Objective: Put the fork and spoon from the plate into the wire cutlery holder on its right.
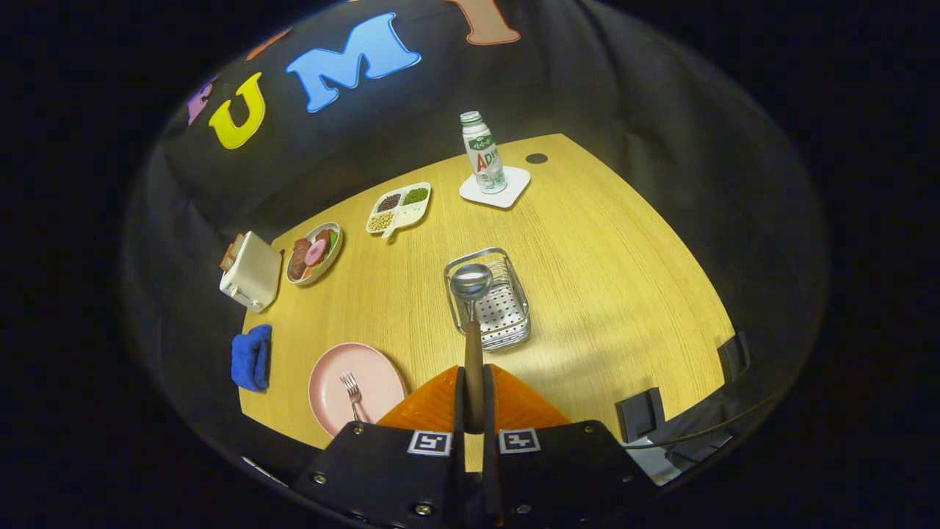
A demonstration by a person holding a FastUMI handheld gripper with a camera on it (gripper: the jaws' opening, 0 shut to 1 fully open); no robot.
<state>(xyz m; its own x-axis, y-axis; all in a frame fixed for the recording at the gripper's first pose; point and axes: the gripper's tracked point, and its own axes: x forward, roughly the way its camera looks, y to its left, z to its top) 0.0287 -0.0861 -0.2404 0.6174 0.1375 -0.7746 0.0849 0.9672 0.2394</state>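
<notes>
Wooden table (pixel 602 279) with plate (pixel 334 382), wire holder (pixel 507 323), toaster (pixel 252 273), coaster (pixel 514 195), cloth (pixel 250 358).

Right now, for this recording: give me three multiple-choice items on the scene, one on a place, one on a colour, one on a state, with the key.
1. Where does the fork lie?
A. On the pink plate
B. In the wire cutlery holder
C. On the white coaster

2. What colour is the cloth beside the pink plate?
A. Red
B. Blue
C. Green

3. What are the gripper fingers doing?
A. Open, holding nothing
B. Shut on the fork
C. Shut on the spoon

Key:
1. A, the fork rests on the plate, left of the fingers.
2. B, the crumpled cloth at the table edge is blue.
3. C, both fingers press the spoon's handle, its bowl showing over the wire cutlery holder's near end.
</notes>
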